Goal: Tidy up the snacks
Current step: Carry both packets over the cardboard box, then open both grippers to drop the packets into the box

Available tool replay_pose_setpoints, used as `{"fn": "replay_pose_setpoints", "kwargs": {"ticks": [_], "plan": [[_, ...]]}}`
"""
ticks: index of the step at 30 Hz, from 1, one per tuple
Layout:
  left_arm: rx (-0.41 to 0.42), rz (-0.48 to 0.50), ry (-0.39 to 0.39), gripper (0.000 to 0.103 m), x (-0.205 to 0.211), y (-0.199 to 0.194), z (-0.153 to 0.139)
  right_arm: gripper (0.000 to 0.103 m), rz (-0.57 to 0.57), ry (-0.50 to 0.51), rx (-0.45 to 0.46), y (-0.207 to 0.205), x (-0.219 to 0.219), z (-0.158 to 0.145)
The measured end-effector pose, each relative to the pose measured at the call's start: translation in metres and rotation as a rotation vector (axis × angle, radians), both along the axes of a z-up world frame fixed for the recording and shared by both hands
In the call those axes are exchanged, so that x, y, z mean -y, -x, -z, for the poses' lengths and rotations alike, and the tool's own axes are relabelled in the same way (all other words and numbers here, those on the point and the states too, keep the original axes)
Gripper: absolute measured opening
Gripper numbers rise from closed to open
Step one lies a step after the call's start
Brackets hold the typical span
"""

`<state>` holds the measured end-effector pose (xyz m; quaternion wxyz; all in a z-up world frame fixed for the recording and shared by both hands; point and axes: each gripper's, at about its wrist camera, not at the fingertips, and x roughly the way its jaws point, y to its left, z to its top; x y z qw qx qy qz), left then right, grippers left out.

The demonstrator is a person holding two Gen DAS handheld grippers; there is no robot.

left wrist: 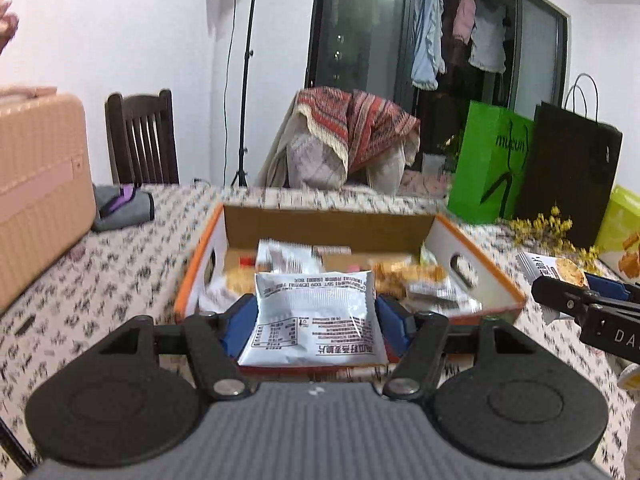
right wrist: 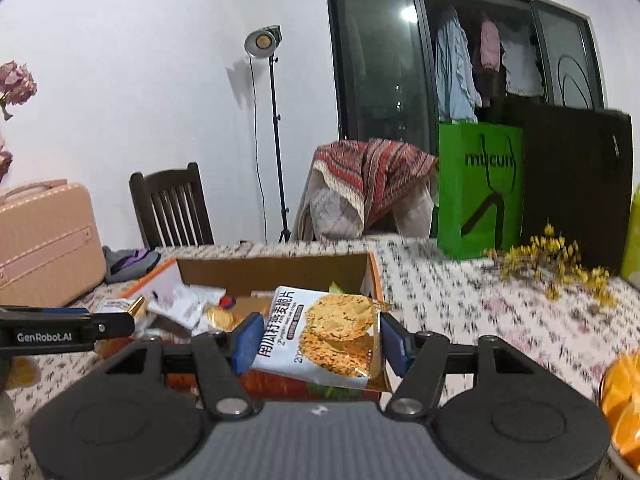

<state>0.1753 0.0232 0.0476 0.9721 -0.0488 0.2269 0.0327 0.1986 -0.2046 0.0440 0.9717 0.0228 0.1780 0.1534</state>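
The left gripper (left wrist: pixel 316 316) clamps a silver snack packet (left wrist: pixel 314 320) between its blue pads; the right gripper (right wrist: pixel 316 340) clamps an oat-crisp packet (right wrist: pixel 324 336) likewise.

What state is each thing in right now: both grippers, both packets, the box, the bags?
left gripper: shut on silver packet
silver packet: held, printed back facing the camera
right gripper: shut on cracker packet
cracker packet: held, front showing, tilted
box: open, snacks loose inside
green bag: upright on table
black bag: upright beside green bag
lamp: on
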Motion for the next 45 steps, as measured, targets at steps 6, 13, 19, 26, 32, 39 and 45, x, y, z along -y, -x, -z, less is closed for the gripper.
{"fn": "replay_pose_setpoints", "kwargs": {"ticks": [6, 13, 19, 26, 32, 39, 45], "plan": [[0.046, -0.020, -0.017, 0.066, 0.000, -0.025, -0.019, 0.062, 0.015, -0.001, 0.025, -0.031, -0.009, -0.020], [0.049, -0.053, 0.008, 0.066, -0.007, -0.068, -0.025, 0.062, 0.034, -0.016, -0.004, -0.083, -0.025, -0.023], [0.050, -0.127, 0.022, 0.066, -0.019, -0.104, -0.010, 0.062, 0.046, -0.014, -0.028, -0.123, -0.041, -0.002], [0.061, -0.141, -0.006, 0.067, -0.030, -0.112, 0.010, 0.062, 0.019, -0.019, -0.031, -0.135, -0.039, 0.028], [0.133, -0.119, -0.044, 0.082, -0.020, -0.101, 0.011, 0.071, -0.023, 0.011, -0.017, -0.129, -0.046, 0.030], [0.189, -0.158, 0.019, 0.103, -0.031, -0.092, 0.006, 0.103, -0.014, 0.001, 0.003, -0.125, -0.044, 0.027], [0.208, -0.159, 0.004, 0.103, -0.026, -0.087, -0.001, 0.103, -0.019, 0.004, -0.010, -0.126, -0.042, 0.024]]}}
